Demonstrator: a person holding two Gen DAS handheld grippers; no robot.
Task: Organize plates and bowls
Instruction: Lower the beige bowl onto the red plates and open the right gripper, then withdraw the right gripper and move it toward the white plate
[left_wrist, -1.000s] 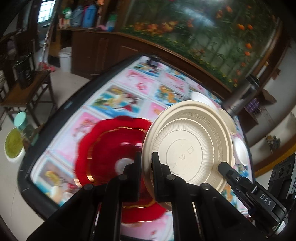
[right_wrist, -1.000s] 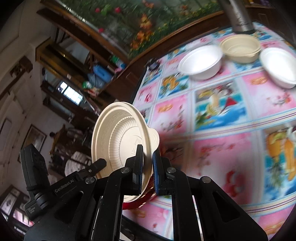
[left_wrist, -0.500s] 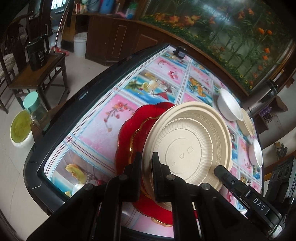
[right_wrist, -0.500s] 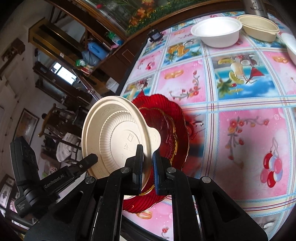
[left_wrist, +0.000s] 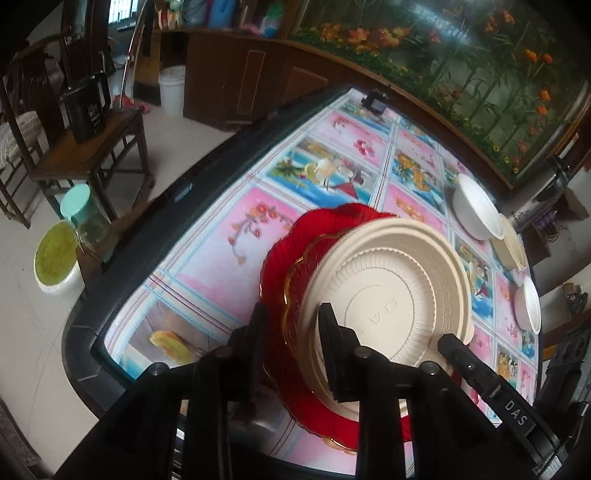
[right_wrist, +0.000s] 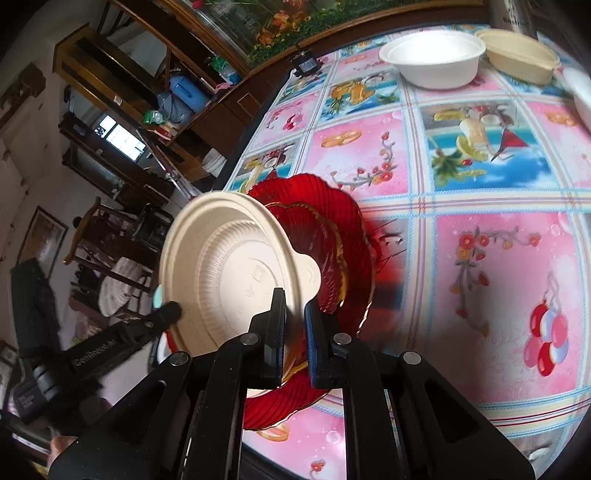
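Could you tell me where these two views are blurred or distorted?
Left wrist view: fisheye bends the table edge; the cream plate is sharp, the left gripper slightly soft. Right wrist view: motion smear beside the red plates and on the left gripper at the frame's lower left; the white bowl is mildly soft.

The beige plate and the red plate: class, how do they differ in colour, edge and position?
The beige plate is matt cream with a plain round rim and a small tab; the red plate is glossy, translucent red with a scalloped, gold-trimmed rim. The beige plate sits tilted on top, its edge between the fingers of the right gripper; the red plate lies beneath it on the tablecloth. Both are shallow, round and ribbed.
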